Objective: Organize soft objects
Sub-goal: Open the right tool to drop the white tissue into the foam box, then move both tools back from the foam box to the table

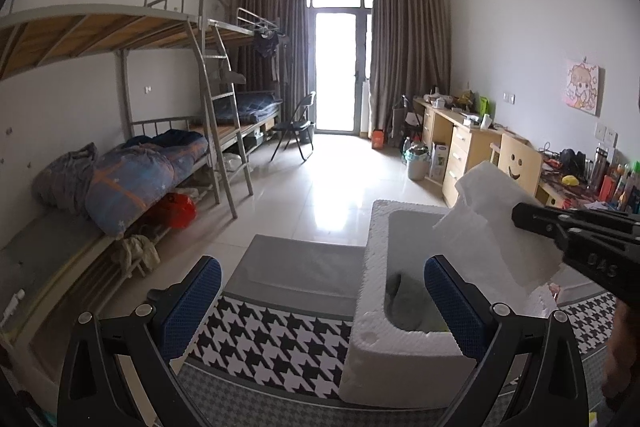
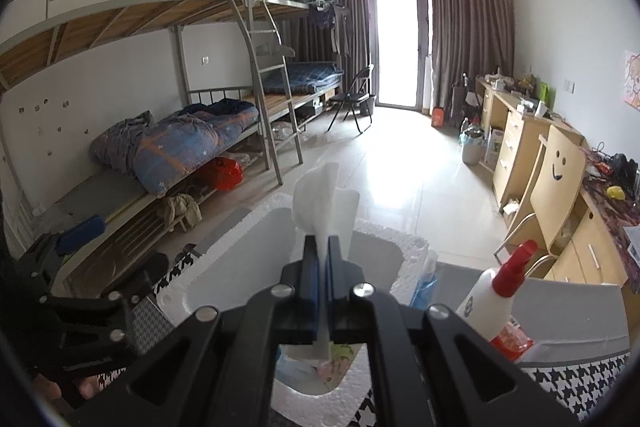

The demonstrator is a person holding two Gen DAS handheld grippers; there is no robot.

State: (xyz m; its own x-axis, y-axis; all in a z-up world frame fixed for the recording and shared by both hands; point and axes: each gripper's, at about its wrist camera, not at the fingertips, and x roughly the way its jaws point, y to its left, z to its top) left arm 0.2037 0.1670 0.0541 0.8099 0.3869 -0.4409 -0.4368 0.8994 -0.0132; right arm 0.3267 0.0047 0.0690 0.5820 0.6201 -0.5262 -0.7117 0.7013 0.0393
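White tissue (image 1: 488,223), limp and nearly weightless by the look of it, hangs in the left wrist view from the right claw (image 1: 520,217), up and to the right of the left claw (image 1: 322,291), whose blue pads (image 1: 192,301) stand wide apart on nothing, with the foam box (image 1: 374,267) just ahead between them and a grey cloth (image 1: 404,301) lying inside. From the right wrist view, the right claw (image 2: 320,247) is pinched tight on the tissue (image 2: 324,199), which sticks up past its fingertips directly over the foam box (image 2: 408,247); being thin and easily torn, it is best held on a bunched fold, not one edge.
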